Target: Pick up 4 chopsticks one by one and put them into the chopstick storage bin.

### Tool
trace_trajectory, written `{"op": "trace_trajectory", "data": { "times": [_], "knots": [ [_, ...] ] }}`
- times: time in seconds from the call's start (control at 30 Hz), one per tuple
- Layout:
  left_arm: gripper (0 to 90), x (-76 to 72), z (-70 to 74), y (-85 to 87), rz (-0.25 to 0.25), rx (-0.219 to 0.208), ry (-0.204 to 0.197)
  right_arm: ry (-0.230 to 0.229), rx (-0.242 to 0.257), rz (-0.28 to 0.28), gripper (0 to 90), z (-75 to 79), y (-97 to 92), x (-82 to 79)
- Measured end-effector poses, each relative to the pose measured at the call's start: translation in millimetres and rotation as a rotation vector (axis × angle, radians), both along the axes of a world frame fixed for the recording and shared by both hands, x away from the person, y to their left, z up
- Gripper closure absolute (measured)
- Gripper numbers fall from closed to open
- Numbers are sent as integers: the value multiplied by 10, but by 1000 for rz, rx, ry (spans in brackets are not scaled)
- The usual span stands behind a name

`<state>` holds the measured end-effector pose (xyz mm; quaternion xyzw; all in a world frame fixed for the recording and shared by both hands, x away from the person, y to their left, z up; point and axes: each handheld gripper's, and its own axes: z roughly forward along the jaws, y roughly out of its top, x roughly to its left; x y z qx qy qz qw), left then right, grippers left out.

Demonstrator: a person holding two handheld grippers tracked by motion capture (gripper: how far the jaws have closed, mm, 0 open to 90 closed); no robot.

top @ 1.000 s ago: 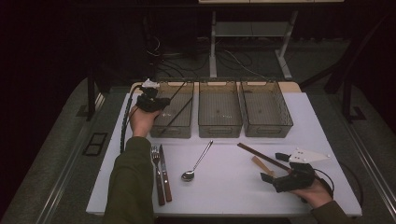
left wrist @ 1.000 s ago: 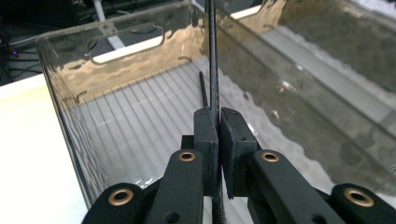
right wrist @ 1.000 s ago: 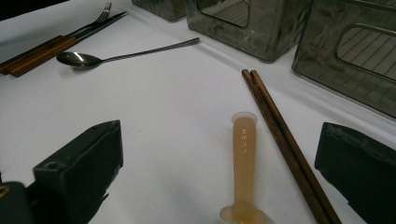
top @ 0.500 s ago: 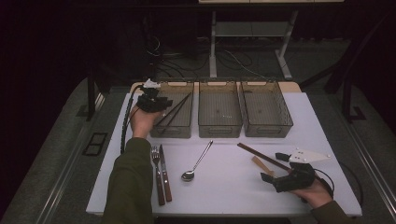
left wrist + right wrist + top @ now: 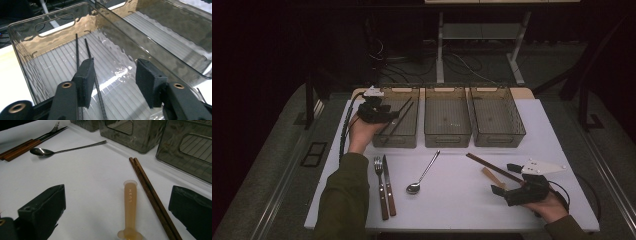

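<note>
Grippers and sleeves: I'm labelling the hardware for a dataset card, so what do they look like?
Both grippers are black. The left gripper trails a black cable and has brass-coloured rivets at its square-padded jaws. The right gripper carries a pale three-cornered plate. The left sleeve is olive green.

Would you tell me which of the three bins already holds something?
The leftmost bin, under the left tongs: black chopsticks lie in it; the other two sit empty.

brown chopsticks (image 5: 152, 202) cut by bottom edge, black chopsticks (image 5: 88, 53) partly behind left finger
</note>
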<state>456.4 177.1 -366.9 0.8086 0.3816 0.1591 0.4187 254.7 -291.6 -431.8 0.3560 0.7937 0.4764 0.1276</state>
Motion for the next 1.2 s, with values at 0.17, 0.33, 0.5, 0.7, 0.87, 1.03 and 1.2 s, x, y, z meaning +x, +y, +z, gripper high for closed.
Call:
{"op": "trace_trajectory", "data": {
  "times": [0.17, 0.33, 0.5, 0.7, 0.87, 1.03, 1.2],
  "knots": [
    [419, -98, 35, -24, -45, -9, 9, -2, -3, 0, 14, -1, 2, 1],
    [373, -224, 66, -58, -81, -35, 5, -3, -4, 0, 14, -2, 1, 2],
    [347, -372, 85, -80, -113, -49, -11, 0, -3, 0, 14, -1, 4, -1],
    [287, -557, 80, -111, -155, -50, -16, -1, -3, -1, 14, -2, 5, 0],
    [237, -734, 44, -136, -178, -53, -21, -1, -4, -1, 13, -2, 1, 3],
    [207, -896, -35, -134, -195, -70, -29, -1, -4, -2, 13, -3, 3, 3],
    [141, -1049, -135, -131, -178, -87, -32, 0, -3, -4, 14, -2, 0, 4]
  ]
}}
